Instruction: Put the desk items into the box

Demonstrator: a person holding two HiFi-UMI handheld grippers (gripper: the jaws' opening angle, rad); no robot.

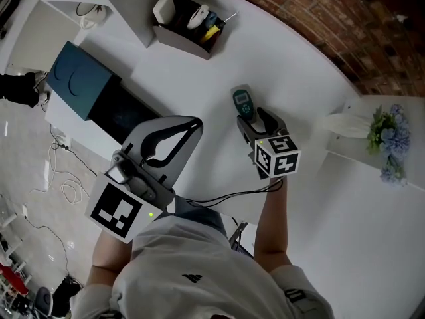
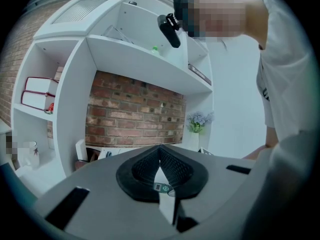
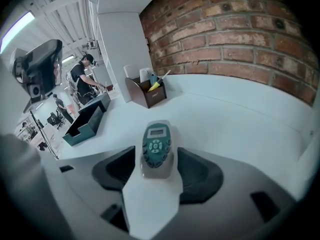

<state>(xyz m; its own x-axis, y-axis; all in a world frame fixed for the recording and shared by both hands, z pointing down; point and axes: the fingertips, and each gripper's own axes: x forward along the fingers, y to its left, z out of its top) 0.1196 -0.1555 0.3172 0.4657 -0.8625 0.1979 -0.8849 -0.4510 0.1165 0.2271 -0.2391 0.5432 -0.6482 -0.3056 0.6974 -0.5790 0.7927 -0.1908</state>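
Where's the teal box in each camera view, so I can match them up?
Head view: the teal box sits at upper left, lid flipped open.
Left gripper view: not in it.
Right gripper view: it lies at middle left, open.
Shared landmark: the brick wall, seen in all three views.

The remote (image 1: 242, 102) between the jaws of the grey, black-padded right gripper (image 1: 257, 120) has a teal-green face and a pale grey shell. The bench (image 1: 312, 198) is white. Left of that gripper, the box (image 1: 80, 78) is teal outside and black inside. The gripper's cube (image 1: 277, 157) bears black squares on white.
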